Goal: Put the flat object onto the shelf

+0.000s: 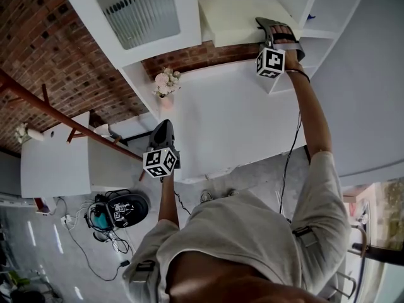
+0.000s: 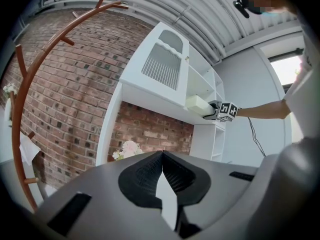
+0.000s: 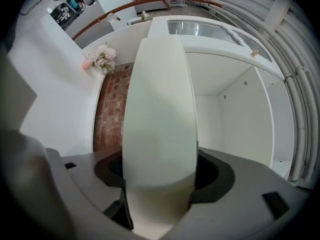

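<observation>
Brick wall at the back, red-brown. White shelf unit in front of it, with open compartments and a slatted door at the top. Pale flat slab in an open compartment, lying along a shelf board, with its near end at the front edge. Right tongs at that near end, raised at arm's length, roughly level. Jaws wide and clamped on the slab, one pad against each side. Left tongs lower down, well apart from the slab, pointing level. Jaws together at the tips, nothing between them. Small bunch of pale flowers below the unit's lower board, against the brick.
</observation>
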A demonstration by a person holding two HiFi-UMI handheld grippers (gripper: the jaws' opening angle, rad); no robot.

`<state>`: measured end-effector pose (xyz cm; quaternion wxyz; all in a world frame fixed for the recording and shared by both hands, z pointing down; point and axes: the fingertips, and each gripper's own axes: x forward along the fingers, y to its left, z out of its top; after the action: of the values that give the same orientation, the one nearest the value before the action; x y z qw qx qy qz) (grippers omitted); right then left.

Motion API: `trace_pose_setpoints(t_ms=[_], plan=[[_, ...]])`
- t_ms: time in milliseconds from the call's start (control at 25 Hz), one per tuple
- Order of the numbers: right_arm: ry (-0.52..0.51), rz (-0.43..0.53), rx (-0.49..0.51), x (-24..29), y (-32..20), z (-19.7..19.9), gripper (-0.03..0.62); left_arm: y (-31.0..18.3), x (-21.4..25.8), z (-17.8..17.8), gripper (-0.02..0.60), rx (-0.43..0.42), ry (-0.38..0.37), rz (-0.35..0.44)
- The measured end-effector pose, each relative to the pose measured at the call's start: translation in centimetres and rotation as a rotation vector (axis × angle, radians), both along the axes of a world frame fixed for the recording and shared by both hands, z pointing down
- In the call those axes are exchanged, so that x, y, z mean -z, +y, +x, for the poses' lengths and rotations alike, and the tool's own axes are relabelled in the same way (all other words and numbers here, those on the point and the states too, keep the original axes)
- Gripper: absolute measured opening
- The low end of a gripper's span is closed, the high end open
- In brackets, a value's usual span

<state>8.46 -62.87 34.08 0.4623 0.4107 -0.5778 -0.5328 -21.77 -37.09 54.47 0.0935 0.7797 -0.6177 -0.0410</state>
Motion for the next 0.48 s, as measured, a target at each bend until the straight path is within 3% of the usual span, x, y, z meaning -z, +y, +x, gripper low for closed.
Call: trace_pose_setpoints(t_ms=[120, 480], plan=[[0.003, -0.016, -0.015, -0.3, 0.1, 0.3, 0.348, 0.4, 0.1, 0.1, 0.015, -0.01, 0.0, 0.0], [-0.029, 0.041, -0.011, 1.0, 3.1, 1.5, 0.356, 0.1, 1.7, 1.0, 0.015, -0.054, -0.019, 0.031]])
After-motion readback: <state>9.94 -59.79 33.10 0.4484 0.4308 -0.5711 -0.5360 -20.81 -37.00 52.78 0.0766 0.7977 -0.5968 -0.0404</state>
